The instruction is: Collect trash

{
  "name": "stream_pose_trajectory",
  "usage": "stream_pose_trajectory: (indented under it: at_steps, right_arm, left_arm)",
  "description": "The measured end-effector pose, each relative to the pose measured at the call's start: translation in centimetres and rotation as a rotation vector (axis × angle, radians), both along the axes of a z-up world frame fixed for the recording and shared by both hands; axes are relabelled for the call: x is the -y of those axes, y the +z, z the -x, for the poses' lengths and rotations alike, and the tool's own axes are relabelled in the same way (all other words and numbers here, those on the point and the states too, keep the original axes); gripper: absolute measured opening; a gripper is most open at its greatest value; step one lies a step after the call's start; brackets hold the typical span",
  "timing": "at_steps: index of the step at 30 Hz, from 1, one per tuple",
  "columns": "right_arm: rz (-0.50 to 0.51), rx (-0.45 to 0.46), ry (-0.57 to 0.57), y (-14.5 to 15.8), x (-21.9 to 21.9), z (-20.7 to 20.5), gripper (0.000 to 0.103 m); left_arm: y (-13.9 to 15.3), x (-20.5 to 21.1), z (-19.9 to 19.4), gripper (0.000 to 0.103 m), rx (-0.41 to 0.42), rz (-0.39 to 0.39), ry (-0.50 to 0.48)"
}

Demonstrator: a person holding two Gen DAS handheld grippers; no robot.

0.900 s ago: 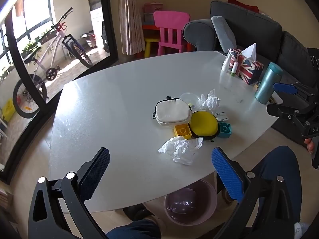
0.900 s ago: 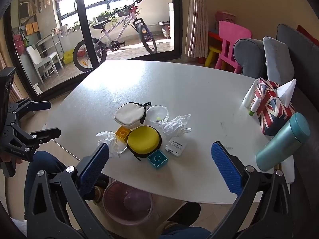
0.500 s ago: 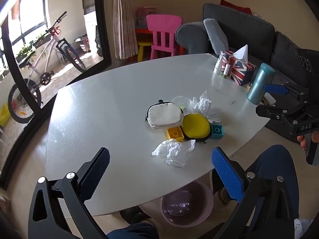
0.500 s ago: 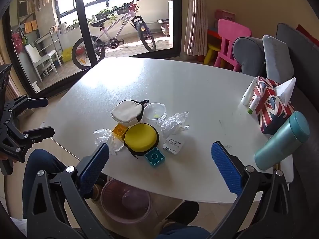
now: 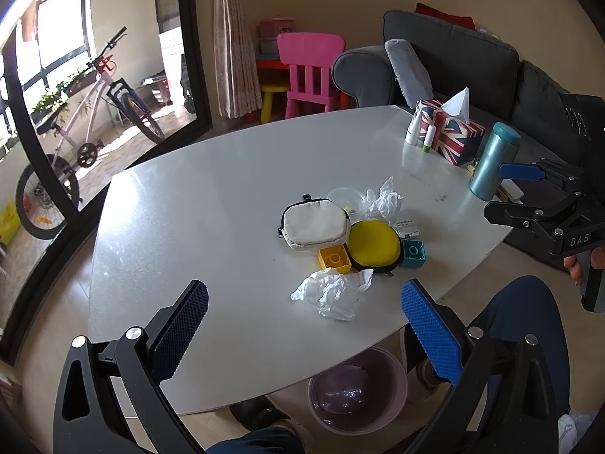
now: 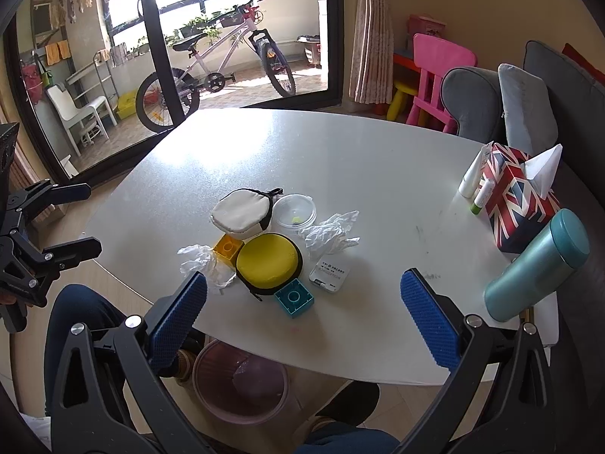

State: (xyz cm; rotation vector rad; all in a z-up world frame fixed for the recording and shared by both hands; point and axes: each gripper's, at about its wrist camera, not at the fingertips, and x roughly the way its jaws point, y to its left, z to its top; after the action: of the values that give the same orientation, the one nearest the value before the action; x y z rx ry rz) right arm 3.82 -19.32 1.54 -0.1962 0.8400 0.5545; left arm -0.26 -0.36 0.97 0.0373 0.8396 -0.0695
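We are holding the left gripper (image 5: pixel 302 302) above the near edge of the white table (image 5: pixel 211 204), its blue-padded fingers spread wide and gripping nothing. The right gripper (image 6: pixel 302 299) is hovering the same way off the table's near right side, jaws wide apart and empty; in the left view it is showing at the right edge (image 5: pixel 529 196), with only a few fingertips of the holding hand visible.

The trash is lying in the cluster mid-table: one crumpled tissue (image 5: pixel 332 293) sitting nearest us, touching the yellow block (image 5: pixel 334 259), and a second crumpled tissue (image 5: pixel 383 200) resting behind the yellow round case (image 5: pixel 374 242), beside the clear tub (image 6: pixel 294 212). The pink bin (image 5: pixel 357 389) is standing on the floor under the table's near edge, partly covered by the tabletop.

We are seeing something purplish inside the bin, too blurred to identify. The print on the small white packet (image 6: pixel 329 274) is too small to read.
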Motion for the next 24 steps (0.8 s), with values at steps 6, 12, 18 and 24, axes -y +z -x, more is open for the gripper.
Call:
stream_pose_trajectory:
  at_steps: [6,12,18,24]
  right_arm:
    - [0.0,-0.01,-0.003,-0.06,-0.01,-0.02,0.1]
    - [-0.002,-0.012,-0.003,-0.08,-0.04,0.05,0.1]
    - [-0.007,-0.016,-0.004,-0.07,0.02,0.01,0.1]
    - [-0.008,-0.017,-0.005,-0.1,0.11,0.01,0.1]
  left_arm:
    - [-0.24,-0.29,0.09,0.098,-0.002,0.013,-0.002]
    - [-0.27,-0.43,0.25,0.098,0.002,0.018,-0.002]
    - [-0.35,-0.46,0.14,0.098,-0.004,0.024,-0.003]
    - [-0.4,-0.7,0.16,0.098,-0.002,0.025,-0.003]
